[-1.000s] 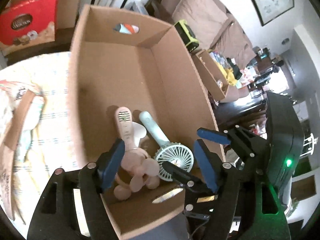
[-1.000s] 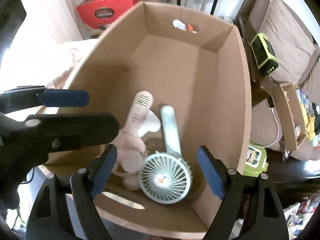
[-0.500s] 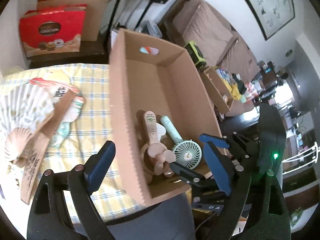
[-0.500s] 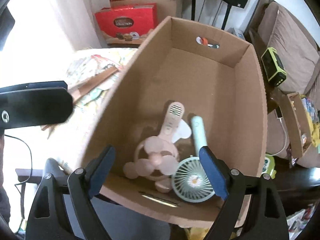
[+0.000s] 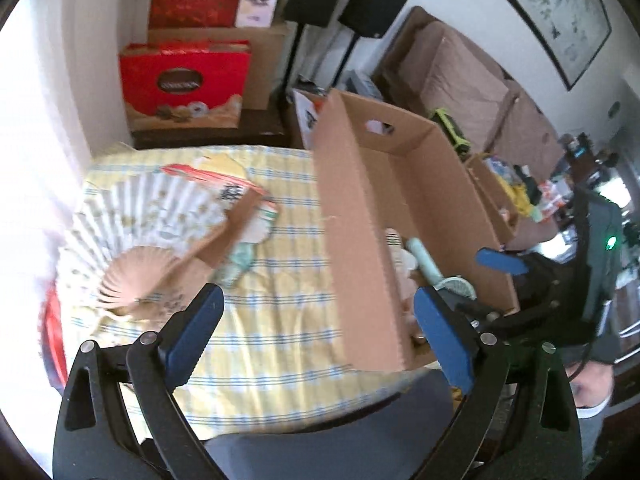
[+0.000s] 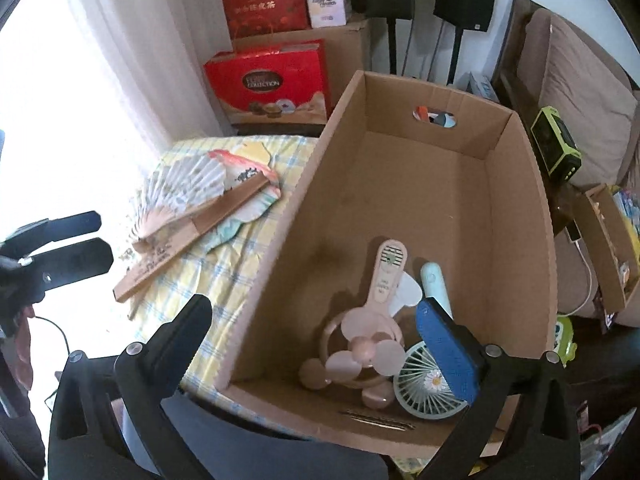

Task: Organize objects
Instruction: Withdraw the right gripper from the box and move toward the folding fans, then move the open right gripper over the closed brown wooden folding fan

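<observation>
Fans [image 6: 360, 344] now lie in our box [image 6: 520, 216]; both grippers [image 5: 316, 332] [image 6: 320, 344], jaws just spread empty, back off; paper fans [image 5: 160, 232] at nine o'clock remain.

Pink fan [image 5: 396, 248] and mint fan [image 5: 430, 266] mostly hidden behind cardboard box [image 5: 356, 248] wall, folding fan [image 5: 160, 240] motion-blurred
</observation>
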The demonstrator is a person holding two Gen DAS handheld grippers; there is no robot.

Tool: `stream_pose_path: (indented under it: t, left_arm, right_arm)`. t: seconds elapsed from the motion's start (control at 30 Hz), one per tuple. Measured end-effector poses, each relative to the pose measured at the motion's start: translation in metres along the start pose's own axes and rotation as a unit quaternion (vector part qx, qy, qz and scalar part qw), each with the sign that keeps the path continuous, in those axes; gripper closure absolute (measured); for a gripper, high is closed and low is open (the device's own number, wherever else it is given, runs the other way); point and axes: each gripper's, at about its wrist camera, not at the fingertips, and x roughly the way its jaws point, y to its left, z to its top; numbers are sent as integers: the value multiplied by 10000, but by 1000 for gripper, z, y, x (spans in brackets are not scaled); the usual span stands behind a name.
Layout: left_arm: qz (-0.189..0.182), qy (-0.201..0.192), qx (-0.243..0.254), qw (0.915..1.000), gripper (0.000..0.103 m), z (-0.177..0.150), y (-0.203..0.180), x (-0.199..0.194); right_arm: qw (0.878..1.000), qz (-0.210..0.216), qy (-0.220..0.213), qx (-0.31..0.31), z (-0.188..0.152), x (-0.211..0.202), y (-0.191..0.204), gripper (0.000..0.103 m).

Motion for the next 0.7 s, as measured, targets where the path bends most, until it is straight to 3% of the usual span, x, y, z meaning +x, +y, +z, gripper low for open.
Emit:
stream_pose_path:
  t: [0.13, 0.5, 0.7]
  left_arm:
    - [240, -140, 97, 9996, 0, -4, 4, -4]
    - [664, -406, 303, 9965, 0, -17, 11, -13]
    - [735, -621, 246, 9951, 0, -26, 24, -20]
  right_arm:
    - [9999, -68, -130, -23, 2, -6, 6, 0]
    - [9951, -597, -759, -222, 3, -28, 36, 0]
    - [9937, -629, -880, -278, 5, -29, 49, 0]
